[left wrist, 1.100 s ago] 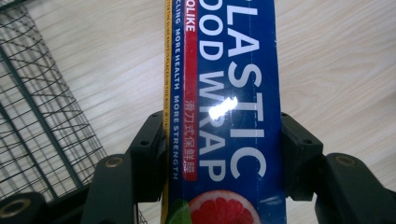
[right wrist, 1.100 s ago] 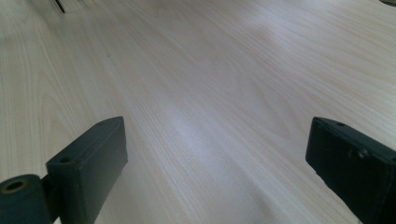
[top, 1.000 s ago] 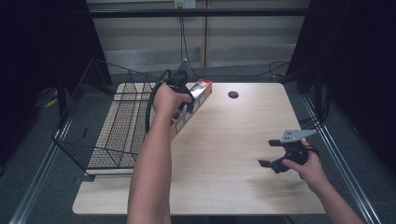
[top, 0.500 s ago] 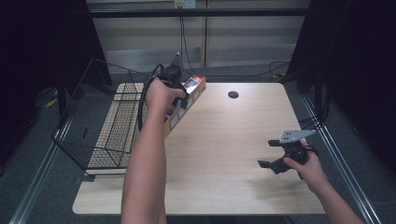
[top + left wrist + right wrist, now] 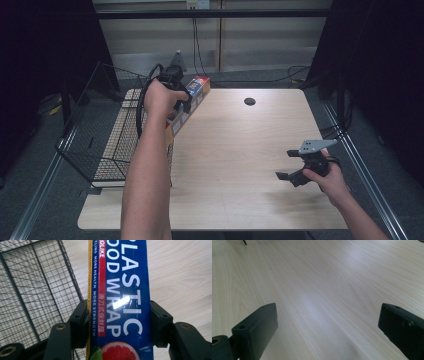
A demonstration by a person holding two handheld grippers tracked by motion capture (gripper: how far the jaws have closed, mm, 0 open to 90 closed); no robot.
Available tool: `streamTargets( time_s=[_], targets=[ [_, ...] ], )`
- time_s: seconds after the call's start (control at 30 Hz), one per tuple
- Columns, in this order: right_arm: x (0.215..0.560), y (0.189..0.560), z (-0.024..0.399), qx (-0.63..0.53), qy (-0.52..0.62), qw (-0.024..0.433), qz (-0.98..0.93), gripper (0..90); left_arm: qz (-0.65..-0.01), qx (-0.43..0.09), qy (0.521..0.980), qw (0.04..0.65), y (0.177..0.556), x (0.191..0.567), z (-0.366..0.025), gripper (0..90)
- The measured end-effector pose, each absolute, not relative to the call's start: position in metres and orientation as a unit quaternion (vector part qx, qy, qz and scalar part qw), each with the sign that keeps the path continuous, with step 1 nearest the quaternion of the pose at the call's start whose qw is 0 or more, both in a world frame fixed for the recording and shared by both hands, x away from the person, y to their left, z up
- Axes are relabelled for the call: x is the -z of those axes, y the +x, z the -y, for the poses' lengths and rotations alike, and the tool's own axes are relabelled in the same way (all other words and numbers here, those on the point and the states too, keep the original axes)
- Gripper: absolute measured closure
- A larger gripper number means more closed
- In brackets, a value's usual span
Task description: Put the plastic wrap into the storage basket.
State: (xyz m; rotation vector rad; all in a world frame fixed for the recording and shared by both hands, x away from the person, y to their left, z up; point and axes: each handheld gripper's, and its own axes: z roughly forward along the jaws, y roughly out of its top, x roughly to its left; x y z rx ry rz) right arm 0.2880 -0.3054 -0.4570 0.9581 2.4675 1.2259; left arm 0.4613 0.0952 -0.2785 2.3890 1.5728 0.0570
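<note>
From the high view, the left gripper (image 5: 176, 95) holds the long blue-and-red cardboard box of plastic food wrap (image 5: 192, 100) tilted above the table's far left, just beside the black wire basket (image 5: 95, 145), while the right gripper (image 5: 295, 172) rests low at the near right over the pale wooden table (image 5: 240, 150). The left gripper view has both jaws clamped across the box's narrow width at mid-length (image 5: 122, 302) — light, stiff, glossy, probably slippery, so a middle grip looks sound. In the right gripper view the jaws stand wide apart over bare wood.
</note>
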Motion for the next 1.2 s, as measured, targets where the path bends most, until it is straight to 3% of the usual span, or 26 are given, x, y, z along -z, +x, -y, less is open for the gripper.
streamTargets(
  time_s=[1.2],
  targets=[
    [0.458,0.289,0.306,-0.414,0.325,0.117,-0.842,2.5,-0.595,-0.042,0.789,0.147,0.449,0.244,-0.14,44.0]
  ],
)
